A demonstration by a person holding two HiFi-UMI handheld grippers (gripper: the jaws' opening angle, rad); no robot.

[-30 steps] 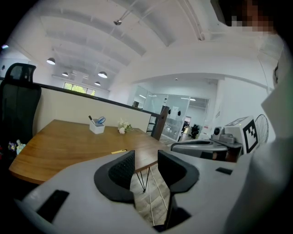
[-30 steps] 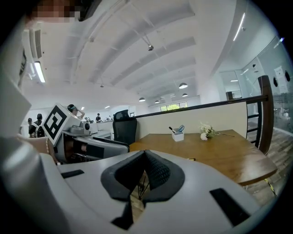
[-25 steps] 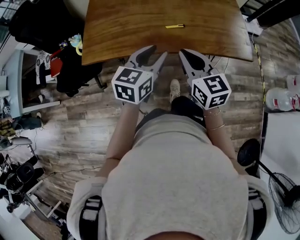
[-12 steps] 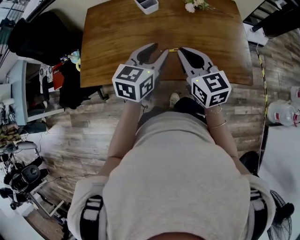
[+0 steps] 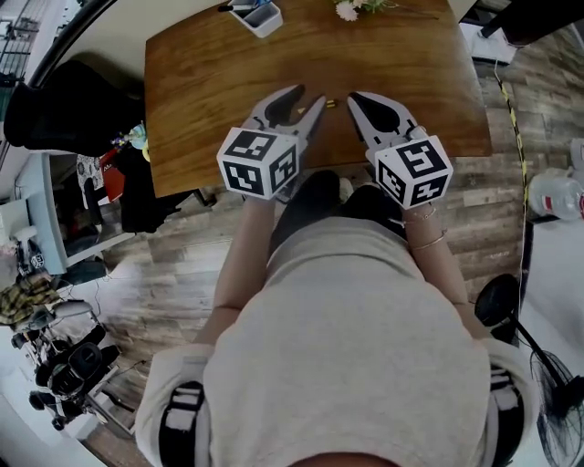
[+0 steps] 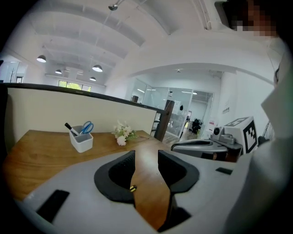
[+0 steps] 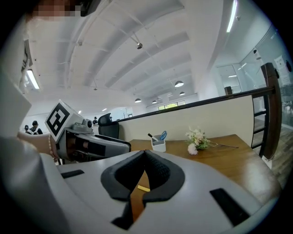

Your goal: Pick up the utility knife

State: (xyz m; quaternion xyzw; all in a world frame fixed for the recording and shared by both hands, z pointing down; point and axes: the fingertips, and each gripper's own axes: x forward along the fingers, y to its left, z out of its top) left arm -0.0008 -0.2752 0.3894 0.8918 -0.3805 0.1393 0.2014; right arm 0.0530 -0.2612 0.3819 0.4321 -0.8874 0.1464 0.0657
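The yellow utility knife (image 5: 331, 102) lies on the wooden table (image 5: 210, 82), near its front edge. It shows as a small sliver between my two grippers. My left gripper (image 5: 308, 97) hovers just left of it, jaws open and empty. In the left gripper view the knife's end (image 6: 132, 188) peeks past the left pad, below the open left gripper (image 6: 146, 157). My right gripper (image 5: 352, 97) hangs just right of the knife, its tips touching. In the right gripper view the knife (image 7: 143, 188) appears through the hollow under the shut right gripper (image 7: 144, 153).
A white pen holder (image 5: 258, 15) with scissors and a marker stands at the table's far side, next to a small bunch of flowers (image 5: 351, 9). A low partition wall (image 6: 68, 107) backs the table. Dark clothing (image 5: 55, 109) hangs left of the table, and a fan (image 5: 557, 401) stands at the lower right.
The person has stepped up to the table. Both grippers have gone from in front of its edge to over its near part, on either side of the knife.
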